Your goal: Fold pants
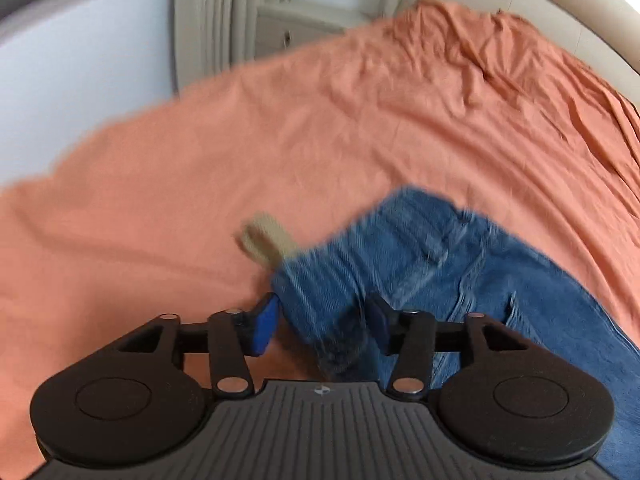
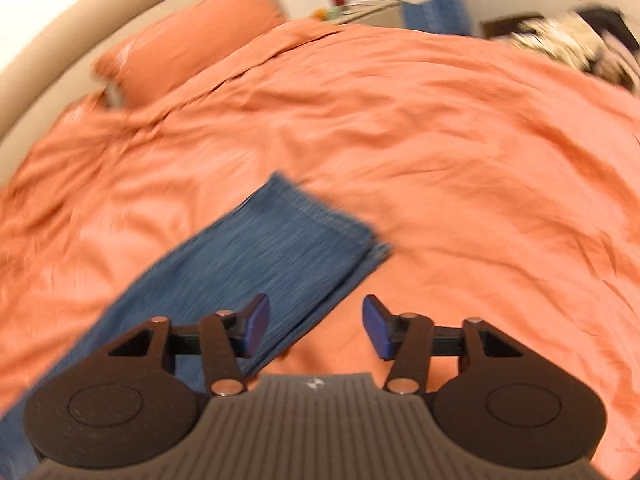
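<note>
The jeans (image 1: pixel 452 280) lie on the orange bed (image 1: pixel 280 152), with the two legs laid one on the other, so one lengthwise fold seems already made. In the left view the waist end is under the left gripper (image 1: pixel 322 330); its jaws stand apart and a bunched edge of denim sits between them, not clamped. A beige tag (image 1: pixel 266 242) sticks out from the waist. In the right view the hems (image 2: pixel 320 224) lie flat and well ahead of the right gripper (image 2: pixel 316 326), whose jaws are also apart, with nothing between them; its left pad is over the leg edge. I judge that each tool is placed at one end so that the hems can be brought to the waist. Both views are blurred. A pillow (image 2: pixel 192 40) lies at the head. No container is visible, so nothing to report there
</note>
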Available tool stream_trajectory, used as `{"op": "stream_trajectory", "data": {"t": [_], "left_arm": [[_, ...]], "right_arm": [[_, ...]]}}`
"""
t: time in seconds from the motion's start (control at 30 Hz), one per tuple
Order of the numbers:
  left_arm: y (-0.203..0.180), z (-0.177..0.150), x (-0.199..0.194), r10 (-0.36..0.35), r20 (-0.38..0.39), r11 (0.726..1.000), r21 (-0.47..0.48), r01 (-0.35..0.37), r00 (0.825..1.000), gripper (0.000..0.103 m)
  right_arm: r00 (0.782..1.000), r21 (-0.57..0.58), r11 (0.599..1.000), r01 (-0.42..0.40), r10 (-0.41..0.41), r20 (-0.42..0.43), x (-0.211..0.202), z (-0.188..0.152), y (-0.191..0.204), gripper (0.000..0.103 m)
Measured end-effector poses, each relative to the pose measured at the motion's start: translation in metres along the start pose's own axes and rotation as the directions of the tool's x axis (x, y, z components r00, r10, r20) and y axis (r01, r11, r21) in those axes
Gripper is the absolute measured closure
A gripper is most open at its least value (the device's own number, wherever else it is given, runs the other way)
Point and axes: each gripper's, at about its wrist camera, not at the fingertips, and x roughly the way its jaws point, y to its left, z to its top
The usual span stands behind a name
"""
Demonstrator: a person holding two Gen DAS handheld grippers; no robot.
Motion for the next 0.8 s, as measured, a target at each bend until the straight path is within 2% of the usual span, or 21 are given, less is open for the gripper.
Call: {"op": "stream_trajectory", "data": {"t": [0.03,0.1,0.23,0.33,0.43,0.5,0.57,0.67,0.73,0.8], "left_arm": [[-0.005,0.001,-0.008,0.015,0.035,1.000,0.020,-0.015,0.999,0.041],[-0.019,0.005,-0.020,-0.002,0.067,0.998,0.063,-0.002,0.998,0.041],[-0.054,0.005,-0.023,-0.099,0.016,0.989,0.115,0.096,0.995,0.042],[-0.073,-0.002,-0.009,-0.119,-0.026,0.986,0.114,0.121,0.993,0.047],[-0.081,-0.010,0.009,-0.111,-0.079,0.987,0.105,0.119,0.991,0.050],[-0.083,-0.016,0.018,-0.071,-0.101,0.991,0.106,0.082,0.992,0.050],[-0.083,-0.022,0.021,-0.031,-0.115,0.993,0.113,0.044,0.993,0.053],[-0.086,-0.020,0.032,-0.003,-0.146,0.992,0.122,0.021,0.989,0.055],[-0.093,-0.020,0.036,0.027,-0.154,0.987,0.162,-0.002,0.988,0.055],[-0.099,-0.020,0.038,0.058,-0.151,0.980,0.199,-0.027,0.987,0.054]], "right_arm": [[1.000,0.031,0.999,-0.013,0.013,0.004,0.001,0.005,-0.010,0.056],[0.999,0.076,0.997,-0.032,0.031,0.015,0.005,0.014,-0.022,0.060],[0.996,0.170,0.982,-0.081,0.084,-0.008,0.032,0.027,-0.039,0.069],[0.994,0.235,0.967,-0.102,0.111,-0.025,0.057,0.028,-0.051,0.070],[0.991,0.283,0.953,-0.108,0.125,-0.042,0.083,0.028,-0.059,0.070],[0.990,0.306,0.945,-0.113,0.133,-0.045,0.094,0.030,-0.065,0.071],[0.988,0.305,0.943,-0.132,0.148,-0.031,0.094,0.034,-0.069,0.103],[0.972,0.215,0.948,-0.235,0.229,0.051,0.071,0.046,-0.061,0.103],[0.982,0.145,0.971,-0.190,0.186,0.037,0.067,0.051,-0.055,0.103],[0.989,0.143,0.979,-0.146,0.147,0.001,0.077,0.048,-0.061,0.103]]}}
